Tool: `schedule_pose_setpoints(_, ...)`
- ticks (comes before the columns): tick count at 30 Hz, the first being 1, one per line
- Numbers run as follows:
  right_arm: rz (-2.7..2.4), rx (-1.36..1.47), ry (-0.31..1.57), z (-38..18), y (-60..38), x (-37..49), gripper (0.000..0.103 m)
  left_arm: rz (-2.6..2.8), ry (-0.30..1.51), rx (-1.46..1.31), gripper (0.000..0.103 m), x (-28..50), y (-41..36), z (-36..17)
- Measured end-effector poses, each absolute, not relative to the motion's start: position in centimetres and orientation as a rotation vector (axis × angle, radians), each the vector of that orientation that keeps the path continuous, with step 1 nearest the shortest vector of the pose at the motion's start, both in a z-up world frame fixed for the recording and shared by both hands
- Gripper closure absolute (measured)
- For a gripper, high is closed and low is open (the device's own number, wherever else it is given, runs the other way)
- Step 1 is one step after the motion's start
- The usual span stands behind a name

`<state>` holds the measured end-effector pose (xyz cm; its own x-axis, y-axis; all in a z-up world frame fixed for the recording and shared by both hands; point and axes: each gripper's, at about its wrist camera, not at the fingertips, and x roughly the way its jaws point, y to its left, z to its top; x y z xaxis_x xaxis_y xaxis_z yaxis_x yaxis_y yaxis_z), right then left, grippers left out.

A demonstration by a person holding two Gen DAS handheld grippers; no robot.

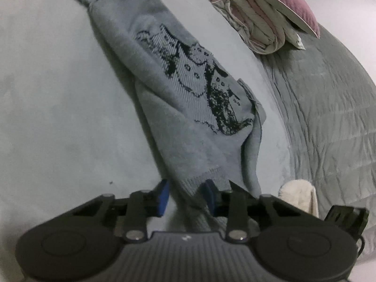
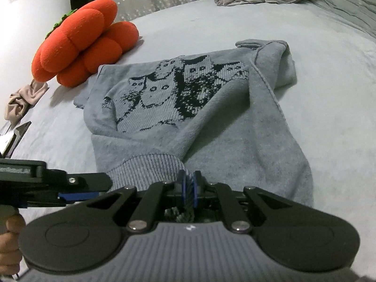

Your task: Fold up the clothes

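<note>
The right gripper [image 2: 188, 189] is pinching the ribbed hem of the grey cat sweater [image 2: 188, 108]; the left gripper [image 1: 186, 196] is standing wide around the same hem, gripping nothing; the sweater is lying partly folded on the bed [image 2: 317, 75]; I judge a fold is being made; the next move is needing a level carry of the hem.

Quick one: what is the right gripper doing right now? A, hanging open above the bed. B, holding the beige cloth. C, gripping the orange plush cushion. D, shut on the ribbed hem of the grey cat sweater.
D: in the right wrist view the right gripper has its jaws pinched together on the ribbed hem of the grey cat sweater.
</note>
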<state>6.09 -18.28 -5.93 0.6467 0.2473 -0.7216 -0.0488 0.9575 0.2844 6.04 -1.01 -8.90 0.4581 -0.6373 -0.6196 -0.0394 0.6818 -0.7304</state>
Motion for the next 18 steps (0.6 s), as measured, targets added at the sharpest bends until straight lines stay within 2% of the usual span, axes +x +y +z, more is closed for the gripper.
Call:
schedule_pose_setpoints(6,0.171,0.25,0.855,-5.8,-18.3,6.0,0.095,-0.421,1.025,-0.776,0.091,5.5,-0.8,-8.2)
schedule_pose_setpoints(10,0.175,0.245,0.859,-5.3,-18.0,5.7,0.095,-0.42,1.0,-0.768,0.095,5.0,-0.5,-7.3)
schedule_pose_setpoints(12,0.184,0.246,0.861,-5.0,-17.8,5.5,0.095,-0.421,0.984,-0.761,0.101,4.6,-0.2,-6.8)
schedule_pose_setpoints(18,0.253,0.246,0.857,-4.0,-16.8,4.3,0.095,-0.406,0.917,-0.718,0.101,2.7,2.4,-5.1)
